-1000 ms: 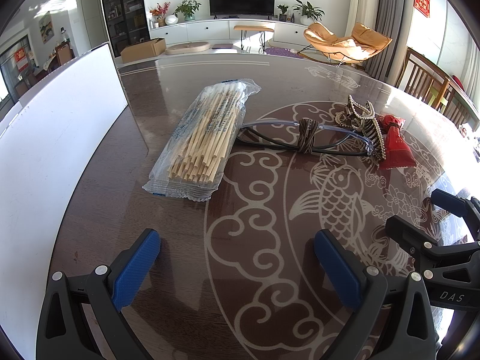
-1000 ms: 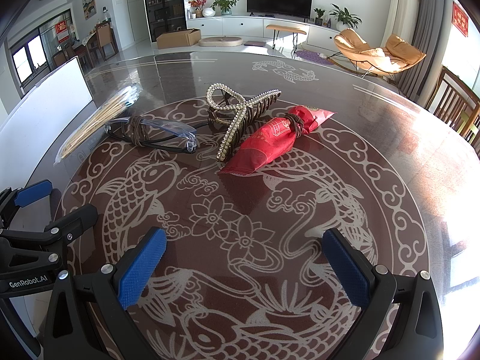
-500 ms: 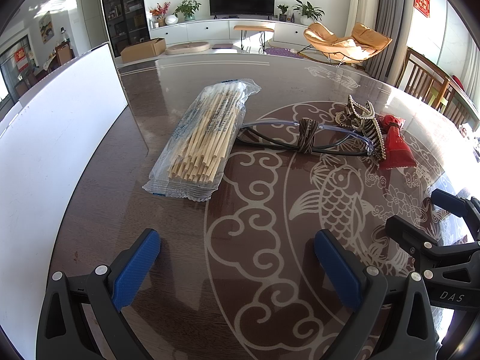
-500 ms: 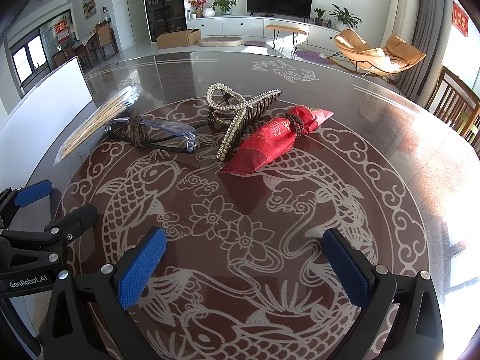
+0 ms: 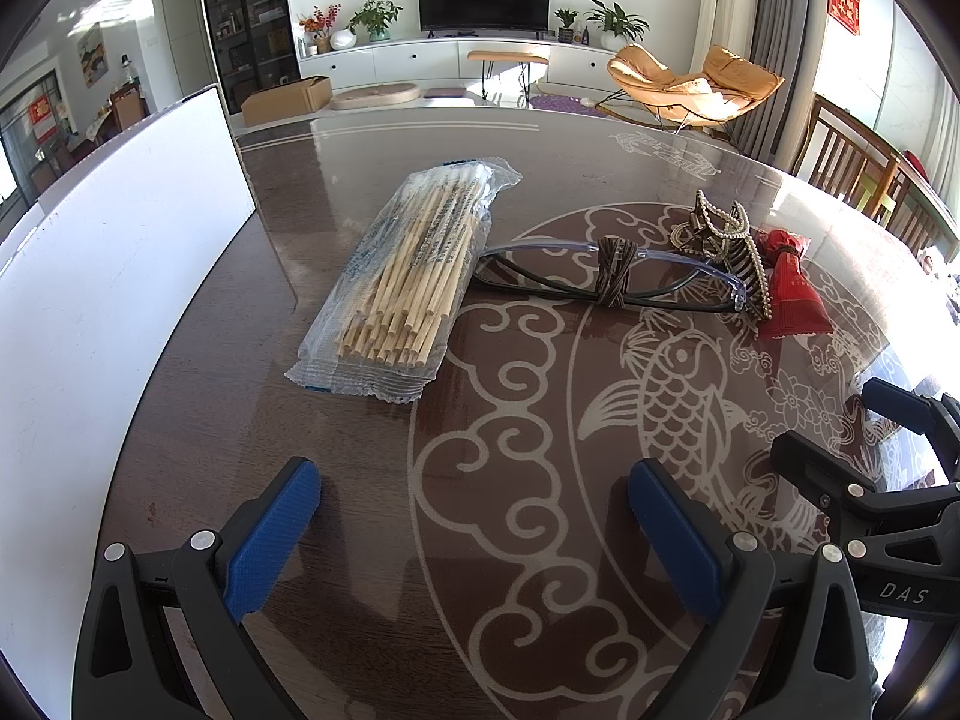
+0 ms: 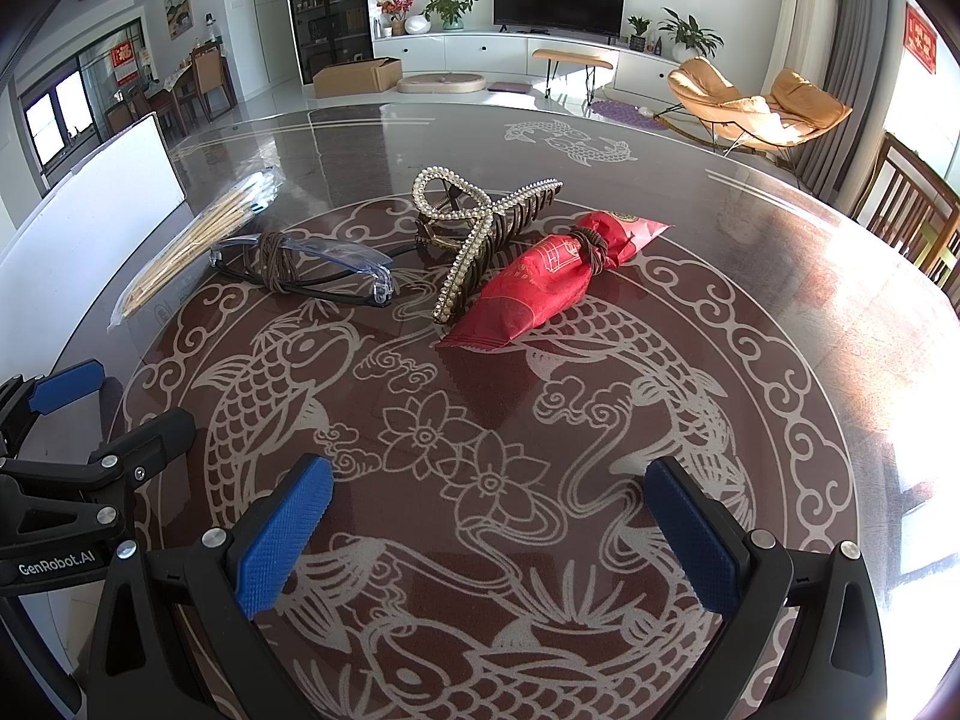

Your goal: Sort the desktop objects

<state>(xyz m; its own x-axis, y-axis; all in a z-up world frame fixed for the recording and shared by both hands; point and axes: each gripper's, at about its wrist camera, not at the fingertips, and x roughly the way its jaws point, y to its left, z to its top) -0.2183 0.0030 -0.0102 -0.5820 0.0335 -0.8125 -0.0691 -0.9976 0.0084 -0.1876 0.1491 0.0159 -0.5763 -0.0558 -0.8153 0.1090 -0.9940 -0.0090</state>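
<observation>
Four objects lie in a row on the dark glass-topped table with fish patterns (image 6: pixel 750 276). Only the left wrist view shows the clear plastic pack of wooden sticks (image 5: pixel 414 276) in full, at 11 o'clock; beside it lie the folded glasses bound with brown cord (image 5: pixel 612 276). From the right wrist view, the pearl-studded hair claw (image 6: pixel 480 234) touches the red foil packet tied with a brown band (image 6: pixel 552 276) at 12 o'clock; their contact looks blurred, perhaps overlapping, in the other. Both the left gripper (image 5: pixel 474 531) and right gripper (image 6: pixel 489 531) hover with jaws spread wide, holding nothing. A white board (image 5: pixel 108 276) stands at 9 o'clock.
</observation>
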